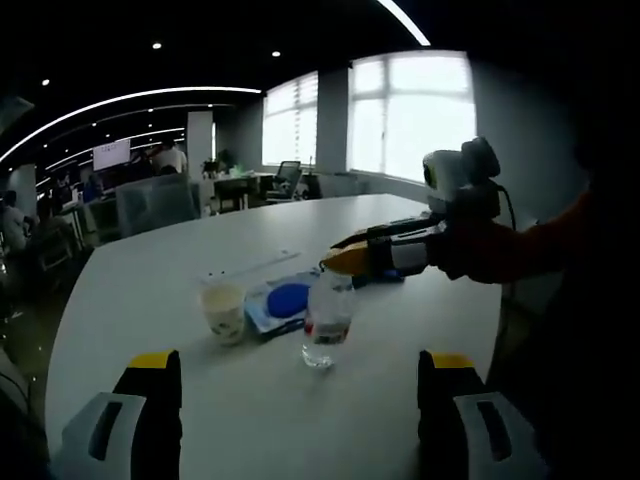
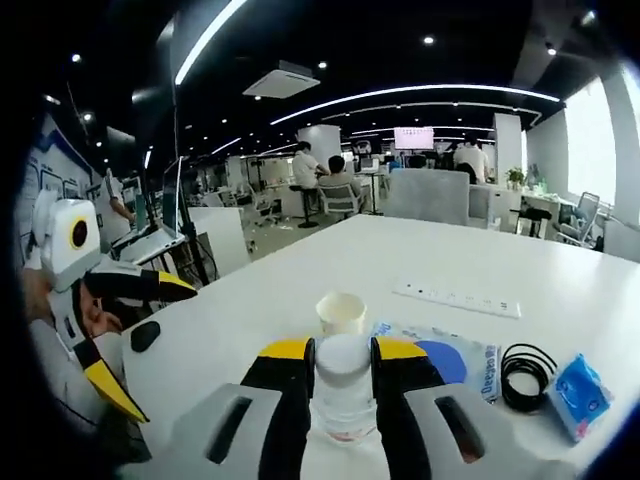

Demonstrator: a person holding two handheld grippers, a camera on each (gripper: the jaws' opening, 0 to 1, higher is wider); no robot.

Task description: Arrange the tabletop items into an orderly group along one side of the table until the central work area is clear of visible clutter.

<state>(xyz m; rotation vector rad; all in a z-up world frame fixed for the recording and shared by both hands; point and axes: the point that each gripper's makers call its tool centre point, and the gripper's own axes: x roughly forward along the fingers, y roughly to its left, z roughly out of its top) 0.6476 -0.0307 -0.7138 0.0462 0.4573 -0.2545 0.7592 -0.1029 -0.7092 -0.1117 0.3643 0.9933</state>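
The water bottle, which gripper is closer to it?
Right. The right gripper is clamped on the water bottle; the left gripper sits open, back from the bottle with bare table between.

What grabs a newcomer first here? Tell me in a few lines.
The clear plastic water bottle stands mid-table, clamped at its white cap between the yellow-tipped jaws of the right tool. Just behind it sit a cream paper cup and a flat packet with a blue circle. The left tool hangs open in front of the bottle.
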